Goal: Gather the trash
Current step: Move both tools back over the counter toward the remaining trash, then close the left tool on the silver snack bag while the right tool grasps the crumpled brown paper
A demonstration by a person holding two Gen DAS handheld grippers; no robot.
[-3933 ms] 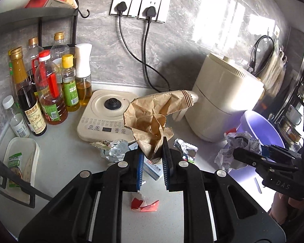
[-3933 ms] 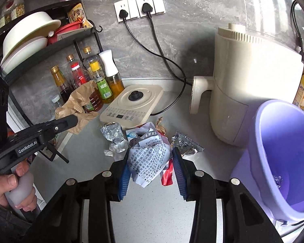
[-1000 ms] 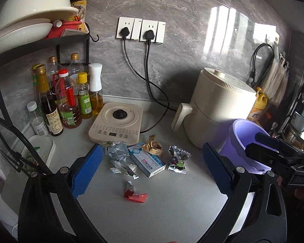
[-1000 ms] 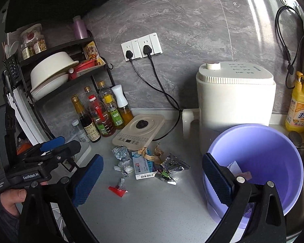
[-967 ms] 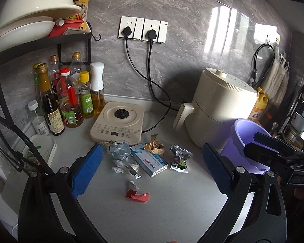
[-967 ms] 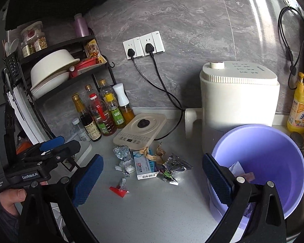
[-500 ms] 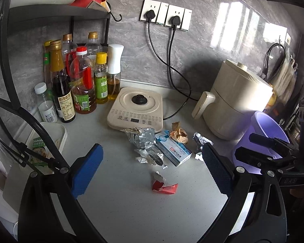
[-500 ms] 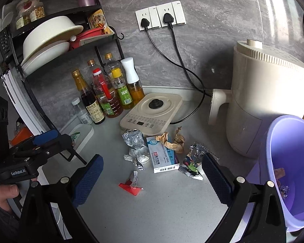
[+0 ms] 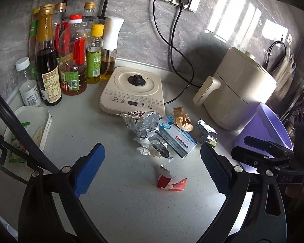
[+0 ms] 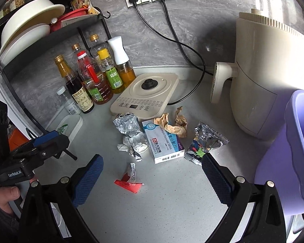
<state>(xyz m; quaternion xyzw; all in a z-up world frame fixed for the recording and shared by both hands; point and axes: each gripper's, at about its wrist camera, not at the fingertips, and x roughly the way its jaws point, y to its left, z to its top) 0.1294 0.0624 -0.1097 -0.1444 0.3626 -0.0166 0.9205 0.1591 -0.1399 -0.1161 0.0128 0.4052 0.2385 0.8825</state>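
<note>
Trash lies on the grey counter in front of a cream hob: crumpled foil (image 9: 145, 125) (image 10: 129, 127), a blue-and-white medicine box (image 9: 177, 138) (image 10: 164, 143), a brown paper scrap (image 9: 182, 118) (image 10: 173, 124), a shiny snack wrapper (image 9: 206, 132) (image 10: 205, 141) and a red wrapper (image 9: 171, 181) (image 10: 128, 183). A purple bucket (image 9: 267, 129) (image 10: 291, 158) stands at the right. My left gripper (image 9: 152, 167) hangs wide open just short of the red wrapper, holding nothing. My right gripper (image 10: 152, 174) is wide open too, over the red wrapper and below the box.
Several oil and sauce bottles (image 9: 71, 54) stand at the back left under a black dish rack (image 10: 46, 32). A cream air fryer (image 9: 239, 89) sits at the right beside the bucket. Two black cords (image 9: 172, 46) run to wall sockets. A white tray (image 9: 30, 125) lies at the left edge.
Both grippers let go of the brown bag and the paper wad earlier and opened wide. Over the last second both have dropped lower and closer to the trash pile.
</note>
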